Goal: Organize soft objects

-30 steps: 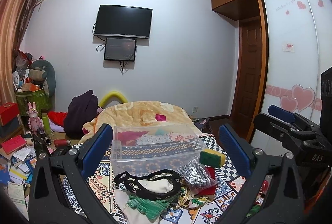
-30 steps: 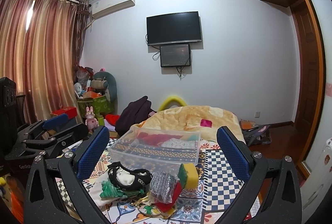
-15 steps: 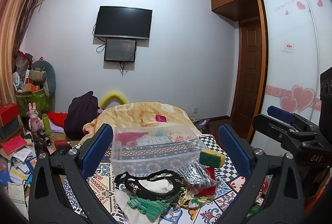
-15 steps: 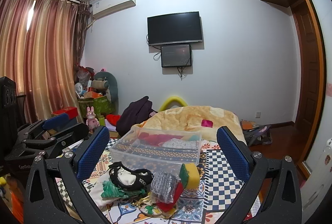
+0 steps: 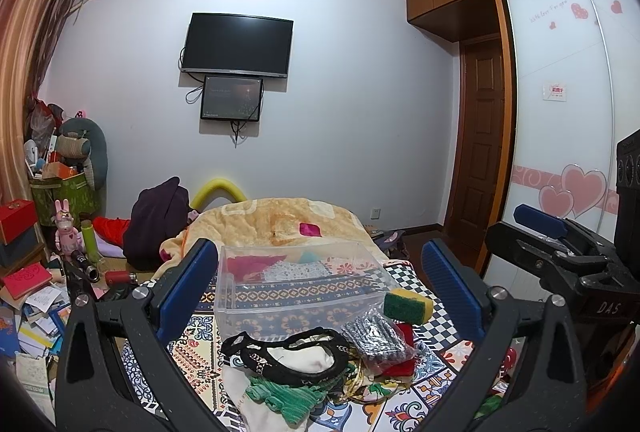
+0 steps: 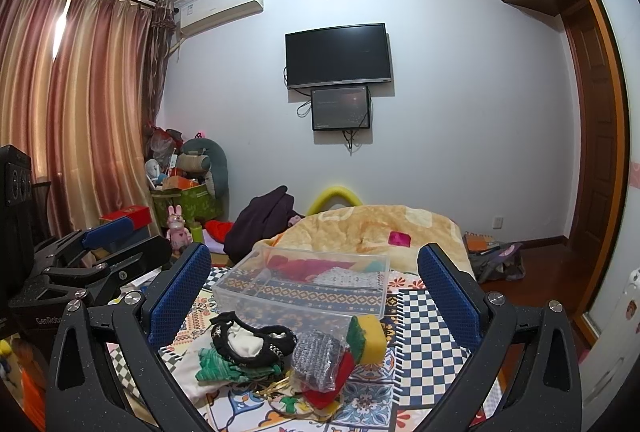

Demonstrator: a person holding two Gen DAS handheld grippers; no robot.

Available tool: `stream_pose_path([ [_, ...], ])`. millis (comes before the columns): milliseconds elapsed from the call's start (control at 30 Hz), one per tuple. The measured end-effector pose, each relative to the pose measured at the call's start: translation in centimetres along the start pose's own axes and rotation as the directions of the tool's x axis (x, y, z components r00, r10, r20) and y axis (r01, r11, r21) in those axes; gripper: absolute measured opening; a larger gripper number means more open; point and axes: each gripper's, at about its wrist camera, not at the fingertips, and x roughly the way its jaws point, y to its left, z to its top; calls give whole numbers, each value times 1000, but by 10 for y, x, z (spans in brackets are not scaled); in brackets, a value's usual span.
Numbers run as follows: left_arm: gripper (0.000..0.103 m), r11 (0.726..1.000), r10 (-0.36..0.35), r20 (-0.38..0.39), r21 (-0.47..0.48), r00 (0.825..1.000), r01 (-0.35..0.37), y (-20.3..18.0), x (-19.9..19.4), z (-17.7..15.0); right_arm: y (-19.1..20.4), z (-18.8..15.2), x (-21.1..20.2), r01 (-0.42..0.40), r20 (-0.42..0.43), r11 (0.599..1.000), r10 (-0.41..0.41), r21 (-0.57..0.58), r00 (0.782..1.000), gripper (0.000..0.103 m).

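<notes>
A clear plastic box [image 5: 296, 284] [image 6: 304, 288] sits on the patterned bed cover, with red and pale cloths at its back. In front lies a pile: a black-and-white garment [image 5: 292, 350] [image 6: 252, 342], a green knit piece [image 5: 284, 398] [image 6: 216, 368], a bagged grey scrubber [image 5: 376, 336] [image 6: 316, 356], a yellow-green sponge [image 5: 408, 306] [image 6: 370, 338] and a red cloth [image 6: 324, 394]. My left gripper [image 5: 320, 288] is open and empty, held above the pile. My right gripper [image 6: 316, 292] is open and empty, also above it. Each shows in the other's view, the right [image 5: 560, 252] and the left [image 6: 92, 264].
An orange blanket [image 5: 276, 220] and a dark garment [image 5: 158, 216] lie beyond the box. Boxes, toys and papers [image 5: 36, 272] crowd the floor at left. A wardrobe [image 5: 560, 112] and door stand at right. A bag [image 6: 496, 256] lies on the floor.
Both grippers have stayed open and almost still; the views have only drifted very slightly. Nothing on the bed has moved.
</notes>
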Motion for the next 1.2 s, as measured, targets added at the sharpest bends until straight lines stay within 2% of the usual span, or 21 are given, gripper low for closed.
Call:
stream_pose_path([
  [567,103,1000,4,-3,2,1000,-4,2,0,-1,-2,-2,2,5,-3,1000,-5,2,1000,103],
  [767,103,1000,8,-46,-8,999,-9,9,16,-10,-11,-10,15,21,-38,1000,-20,20,999,103],
  [1000,103,998,68,-111,20,992,-66,20,45,-33,-28,-29,37,51,-106,997,-45,55,993,103],
  [1200,83,998,63,-214,17,975,-61,30,74,-58,-36,-44,57,68,-176,995,-55,67,983,103],
])
